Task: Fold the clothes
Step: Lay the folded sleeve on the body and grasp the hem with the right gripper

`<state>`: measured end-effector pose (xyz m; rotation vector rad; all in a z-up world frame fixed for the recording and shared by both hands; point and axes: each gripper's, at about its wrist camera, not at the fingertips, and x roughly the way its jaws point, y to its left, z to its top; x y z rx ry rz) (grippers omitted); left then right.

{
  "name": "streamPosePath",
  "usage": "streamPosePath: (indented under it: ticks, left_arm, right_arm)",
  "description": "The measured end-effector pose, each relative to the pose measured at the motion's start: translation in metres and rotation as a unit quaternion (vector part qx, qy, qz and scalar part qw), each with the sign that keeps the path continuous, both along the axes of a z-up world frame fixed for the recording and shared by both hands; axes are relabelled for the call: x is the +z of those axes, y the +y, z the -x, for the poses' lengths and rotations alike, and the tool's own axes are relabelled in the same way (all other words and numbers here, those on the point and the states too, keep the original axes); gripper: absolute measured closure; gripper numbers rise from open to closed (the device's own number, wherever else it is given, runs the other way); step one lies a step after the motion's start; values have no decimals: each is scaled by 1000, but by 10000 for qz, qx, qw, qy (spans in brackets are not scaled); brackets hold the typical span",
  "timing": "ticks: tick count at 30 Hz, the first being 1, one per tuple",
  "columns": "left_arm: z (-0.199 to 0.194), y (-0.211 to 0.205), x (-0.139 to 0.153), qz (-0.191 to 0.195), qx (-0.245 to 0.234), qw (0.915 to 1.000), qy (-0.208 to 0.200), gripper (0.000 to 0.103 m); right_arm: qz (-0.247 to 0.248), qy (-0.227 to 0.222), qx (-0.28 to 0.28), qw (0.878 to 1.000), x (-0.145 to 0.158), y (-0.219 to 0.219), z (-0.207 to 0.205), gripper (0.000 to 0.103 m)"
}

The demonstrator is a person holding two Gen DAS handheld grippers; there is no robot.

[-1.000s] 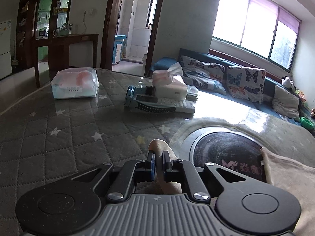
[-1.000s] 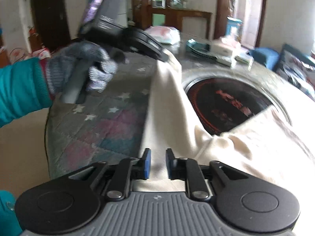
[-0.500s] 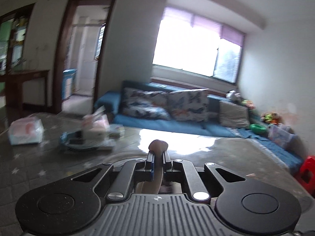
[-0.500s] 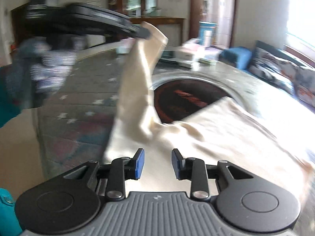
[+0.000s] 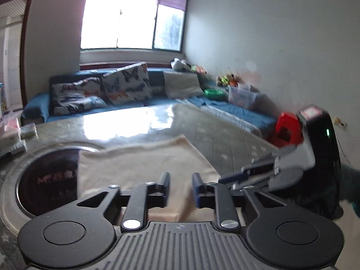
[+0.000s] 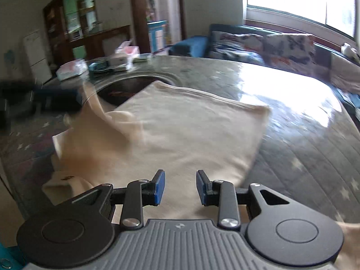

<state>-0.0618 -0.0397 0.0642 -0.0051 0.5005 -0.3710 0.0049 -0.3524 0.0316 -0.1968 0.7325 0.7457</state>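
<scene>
Left gripper (image 5: 180,187) poised with jaws parted and nothing between them, over the near edge of a cream garment (image 5: 144,171). Right gripper (image 6: 180,187) likewise spread wide and unladen, low above the same garment (image 6: 191,132). Cloth spread flat across the quilted, star-patterned table (image 6: 315,157), one corner (image 6: 266,109) reaching toward the sunlit far side, another edge lapping over the dark round inset (image 5: 47,180) at the table's centre. At the garment's left side, a raised fold (image 6: 94,110) blurred in mid-air beside the dark, smeared shape of the other tool. Bare quilted surface lying right of the cloth toward the table's rim. Tissue packs and boxes (image 6: 121,55) clustered at the far left edge, well apart from the cloth. Blue sofa (image 5: 94,99) with butterfly cushions beyond, under the window.
</scene>
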Motion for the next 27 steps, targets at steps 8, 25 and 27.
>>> streamPosePath:
  ticks: [8, 25, 27]
  left_arm:
    - [25, 56, -30, -552, 713, 9955, 302, 70]
    - [33, 106, -64, -448, 1261, 9893, 581, 72]
    - [33, 104, -65, -416, 1224, 9902, 532, 82]
  right_arm:
    - [-253, 76, -116, 9996, 4, -13, -8, 73]
    - [296, 476, 848, 9948, -15, 39, 13, 84]
    - [344, 449, 854, 9947, -14, 40, 14, 92]
